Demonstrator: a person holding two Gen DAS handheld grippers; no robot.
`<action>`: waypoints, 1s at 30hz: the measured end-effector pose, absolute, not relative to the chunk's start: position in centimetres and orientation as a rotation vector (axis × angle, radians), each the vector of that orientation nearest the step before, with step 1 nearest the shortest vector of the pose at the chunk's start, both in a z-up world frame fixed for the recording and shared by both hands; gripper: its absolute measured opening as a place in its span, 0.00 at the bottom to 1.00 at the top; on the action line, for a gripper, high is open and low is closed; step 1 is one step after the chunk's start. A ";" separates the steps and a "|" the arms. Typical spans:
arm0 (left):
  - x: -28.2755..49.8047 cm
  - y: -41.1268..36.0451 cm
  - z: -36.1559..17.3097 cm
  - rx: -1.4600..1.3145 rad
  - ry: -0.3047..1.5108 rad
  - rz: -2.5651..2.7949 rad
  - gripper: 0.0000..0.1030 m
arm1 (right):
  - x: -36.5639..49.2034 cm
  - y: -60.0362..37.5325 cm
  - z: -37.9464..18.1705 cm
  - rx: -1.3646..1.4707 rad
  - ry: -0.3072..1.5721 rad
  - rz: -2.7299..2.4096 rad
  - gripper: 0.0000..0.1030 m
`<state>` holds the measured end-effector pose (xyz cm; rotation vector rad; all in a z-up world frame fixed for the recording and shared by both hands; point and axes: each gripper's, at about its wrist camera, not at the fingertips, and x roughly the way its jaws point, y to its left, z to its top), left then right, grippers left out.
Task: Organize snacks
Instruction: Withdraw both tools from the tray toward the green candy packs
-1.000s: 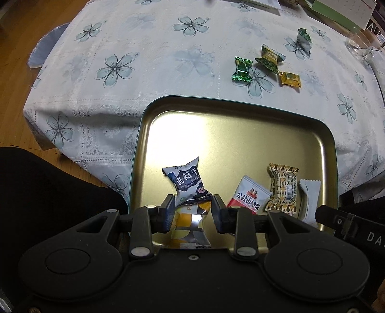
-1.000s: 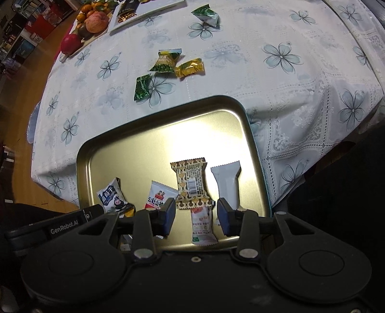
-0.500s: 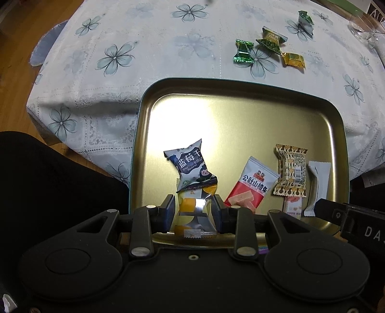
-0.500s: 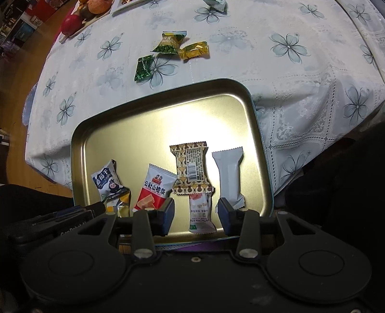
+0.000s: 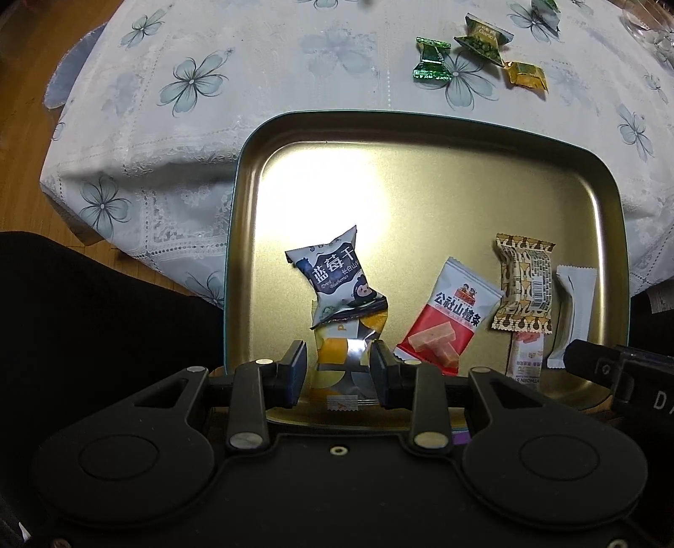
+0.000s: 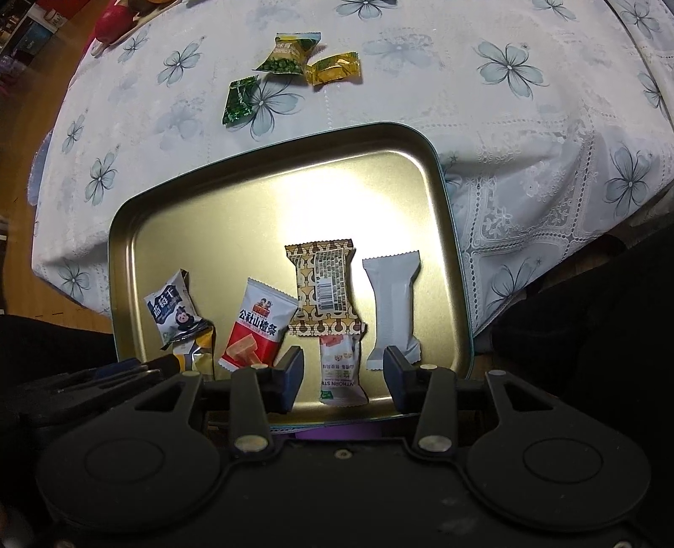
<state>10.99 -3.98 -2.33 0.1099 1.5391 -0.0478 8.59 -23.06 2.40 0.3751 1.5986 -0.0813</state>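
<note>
- While six snacks already lie in the gold tray (image 5: 421,177), the job looks a little over half done, since four more wait on the counter (image 5: 252,84) beyond its far rim.
- Along the tray's near side, from left to right: a blue pouch (image 5: 332,282) overlapping a yellow-and-silver packet (image 5: 343,358), a red-and-white pouch (image 5: 446,320), a brown patterned bar (image 5: 524,291) with a pink-and-white stick (image 6: 341,371) just below it, and a plain white bar (image 6: 391,307).
- Left claw (image 5: 339,375) stands half apart, its jaws on either side of the yellow-and-silver packet with a thin gap at each side; I judge the packet is lying in the tray, not gripped.
- Right claw (image 6: 343,379) has just been opening; the pink-and-white stick lies between its jaws, clear of both, so it looks freshly set down.
- Still out on the flowered cloth: a green candy (image 6: 240,101), a green pea packet (image 6: 288,52), a gold candy (image 6: 335,67) touching it, and another green packet (image 5: 543,10) farther off at the picture's top edge.
- Remaining work, as I read it, is fetching those four into the tray.
</note>
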 end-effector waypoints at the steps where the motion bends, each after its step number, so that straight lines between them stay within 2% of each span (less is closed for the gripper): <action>1: 11.1 -4.0 -2.4 0.108 1.553 -0.050 0.41 | 8.8 -23.0 2.4 0.369 1.604 -0.079 0.44; 13: 14.9 -4.6 -2.5 0.133 1.619 -0.076 0.41 | 13.3 -23.7 2.3 0.382 1.668 -0.034 0.46; 30: 27.9 -7.8 -2.3 0.151 1.506 -0.119 0.41 | 29.7 -27.8 1.9 0.383 1.506 -0.125 0.47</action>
